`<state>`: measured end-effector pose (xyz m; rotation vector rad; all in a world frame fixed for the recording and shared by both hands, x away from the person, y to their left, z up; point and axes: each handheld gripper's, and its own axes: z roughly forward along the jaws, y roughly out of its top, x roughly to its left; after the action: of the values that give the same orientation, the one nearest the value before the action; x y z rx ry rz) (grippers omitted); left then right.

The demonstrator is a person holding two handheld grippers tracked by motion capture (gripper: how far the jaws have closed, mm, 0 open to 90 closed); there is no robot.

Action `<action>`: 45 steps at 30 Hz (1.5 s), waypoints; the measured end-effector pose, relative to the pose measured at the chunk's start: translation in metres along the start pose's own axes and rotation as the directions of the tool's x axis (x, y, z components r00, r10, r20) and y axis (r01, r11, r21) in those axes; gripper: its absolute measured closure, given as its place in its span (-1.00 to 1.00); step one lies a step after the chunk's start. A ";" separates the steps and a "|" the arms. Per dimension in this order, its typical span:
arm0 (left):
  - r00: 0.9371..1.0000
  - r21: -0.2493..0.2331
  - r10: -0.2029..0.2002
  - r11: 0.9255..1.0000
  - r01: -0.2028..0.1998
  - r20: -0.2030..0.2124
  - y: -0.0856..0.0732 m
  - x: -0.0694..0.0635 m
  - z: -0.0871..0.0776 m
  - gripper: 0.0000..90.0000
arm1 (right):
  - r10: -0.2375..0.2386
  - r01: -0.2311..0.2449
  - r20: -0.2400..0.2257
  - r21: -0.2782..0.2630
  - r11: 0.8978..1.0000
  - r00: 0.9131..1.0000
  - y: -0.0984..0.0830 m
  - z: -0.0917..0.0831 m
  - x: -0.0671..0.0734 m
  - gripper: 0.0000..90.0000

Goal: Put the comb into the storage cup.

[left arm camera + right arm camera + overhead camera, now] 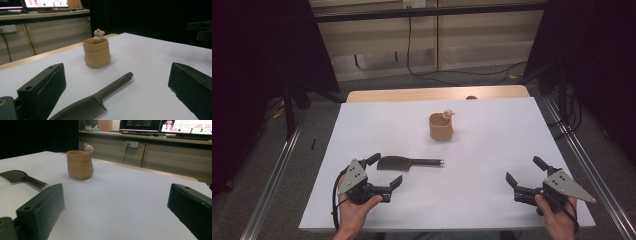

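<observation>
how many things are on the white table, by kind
comb: 1
tan pot with small figure on its rim: 1
hand-held grippers, left and right, both open: 2
total: 4

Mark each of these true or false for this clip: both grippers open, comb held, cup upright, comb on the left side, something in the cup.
1. Both grippers are open. True: the left gripper and right gripper both have their jaws spread with nothing between them.
2. The comb is held by a gripper. False: it lies flat on the white table, just ahead of the left gripper.
3. The cup stands upright. True.
4. The comb lies nearer the right gripper. False: it is nearer the left one.
5. The cup has a small figure at its rim. True.
</observation>
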<state>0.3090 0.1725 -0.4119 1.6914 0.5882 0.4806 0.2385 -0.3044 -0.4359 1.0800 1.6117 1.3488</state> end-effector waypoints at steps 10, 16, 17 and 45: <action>0.999 -0.034 0.011 0.999 -0.009 0.042 0.014 -0.009 0.023 -0.94 | 0.003 -0.003 -0.009 0.002 1.000 1.000 0.000 -0.001 0.001 -1.00; 0.999 -0.034 0.010 0.999 -0.009 0.040 0.017 -0.012 0.044 -0.87 | 0.003 -0.003 -0.007 0.005 1.000 1.000 -0.001 0.001 0.001 -1.00; 0.999 -0.036 0.004 0.999 -0.003 0.040 0.017 -0.011 0.047 -0.87 | 0.003 -0.003 -0.007 0.005 1.000 1.000 -0.001 0.001 0.001 -1.00; 0.992 -0.018 -0.041 0.999 0.043 0.120 -0.006 0.003 0.068 0.53 | -0.002 0.002 -0.016 0.005 1.000 1.000 0.000 -0.001 0.001 -1.00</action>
<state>0.3518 0.1232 -0.4311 1.6721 0.5288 0.3514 0.2372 -0.3037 -0.4362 1.0731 1.6281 1.3561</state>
